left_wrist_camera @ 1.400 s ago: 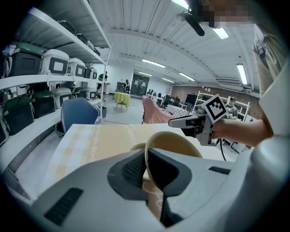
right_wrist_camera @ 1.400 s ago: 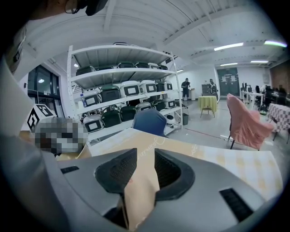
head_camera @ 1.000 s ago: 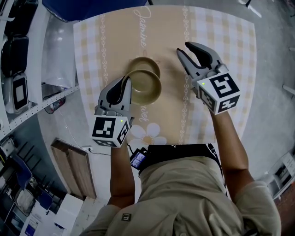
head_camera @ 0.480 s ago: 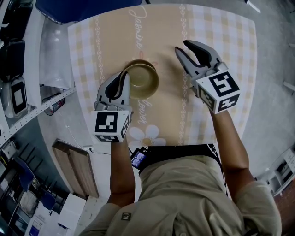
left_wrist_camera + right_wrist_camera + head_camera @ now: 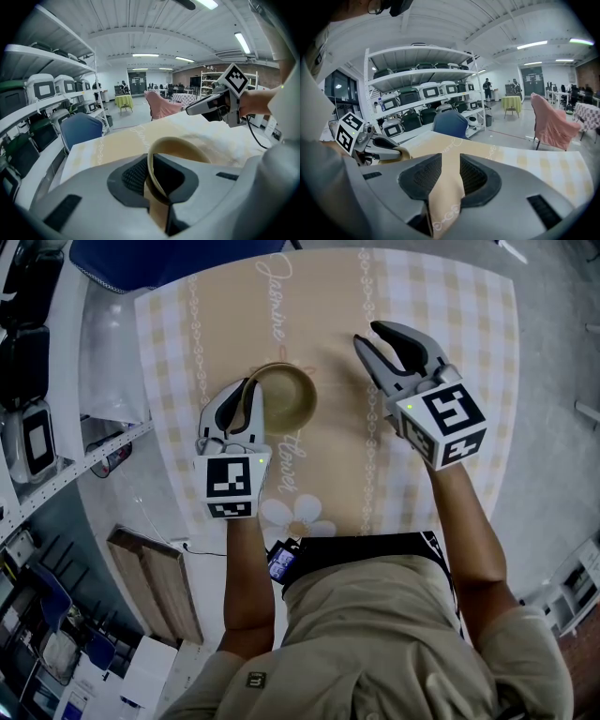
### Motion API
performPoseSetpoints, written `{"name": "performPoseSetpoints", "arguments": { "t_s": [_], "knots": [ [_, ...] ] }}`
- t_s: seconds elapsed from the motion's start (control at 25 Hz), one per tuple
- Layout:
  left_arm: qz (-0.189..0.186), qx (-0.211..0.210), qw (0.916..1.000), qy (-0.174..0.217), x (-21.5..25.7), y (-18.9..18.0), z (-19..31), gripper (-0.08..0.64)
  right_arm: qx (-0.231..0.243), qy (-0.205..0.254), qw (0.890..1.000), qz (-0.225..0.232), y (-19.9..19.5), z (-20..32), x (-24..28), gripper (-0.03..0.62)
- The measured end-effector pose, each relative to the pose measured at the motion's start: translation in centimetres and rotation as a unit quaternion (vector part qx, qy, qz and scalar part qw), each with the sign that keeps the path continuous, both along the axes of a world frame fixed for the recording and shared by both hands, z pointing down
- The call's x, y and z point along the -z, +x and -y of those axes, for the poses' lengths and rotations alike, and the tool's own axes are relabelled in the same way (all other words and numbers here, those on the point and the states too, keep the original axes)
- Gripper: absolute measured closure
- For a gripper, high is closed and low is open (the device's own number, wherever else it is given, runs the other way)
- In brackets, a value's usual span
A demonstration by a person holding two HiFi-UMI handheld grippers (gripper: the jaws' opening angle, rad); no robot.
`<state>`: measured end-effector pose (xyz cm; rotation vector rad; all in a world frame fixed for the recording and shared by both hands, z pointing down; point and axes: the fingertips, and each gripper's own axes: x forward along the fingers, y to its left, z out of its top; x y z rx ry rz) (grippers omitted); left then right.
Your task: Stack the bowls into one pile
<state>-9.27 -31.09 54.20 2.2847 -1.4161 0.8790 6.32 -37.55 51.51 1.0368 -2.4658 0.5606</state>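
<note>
Bowl (image 5: 286, 399) rim I'm pinching thinly with my left tool (image 5: 246, 395), risking a slip; right tool (image 5: 369, 335) is gaping empty beside it.

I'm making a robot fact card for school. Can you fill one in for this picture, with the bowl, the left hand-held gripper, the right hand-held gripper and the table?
bowl: tan, near the middle of the table; I can't tell if another bowl sits under it
left hand-held gripper: shut on the bowl's rim
right hand-held gripper: open, empty, to the right of the bowl and not touching it
table: covered by a beige checked cloth with a flower print
</note>
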Motion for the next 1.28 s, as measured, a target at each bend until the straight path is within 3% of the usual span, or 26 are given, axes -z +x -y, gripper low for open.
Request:
{"name": "performPoseSetpoints", "arguments": {
  "t_s": [0.28,0.56,0.92,1.28],
  "knots": [
    [0.060,-0.020,0.9977,0.023,-0.2,0.0,0.1,0.513,0.001,0.008,1.000,-0.003,-0.3,-0.7,1.2,0.471],
    [0.057,-0.030,0.9965,0.054,2.9,0.5,-0.6,0.502,0.002,0.025,1.000,-0.004,-0.4,-2.5,4.1,0.472],
    [0.000,-0.014,0.9894,0.145,14.1,-1.1,-6.4,0.502,0.021,0.081,0.996,0.006,-1.6,-8.1,12.2,0.486],
    [-0.084,-0.019,0.9666,0.241,26.0,-4.4,-19.5,0.554,0.098,0.156,0.983,-0.001,-5.5,-21.6,21.9,0.584]
  ]
}}
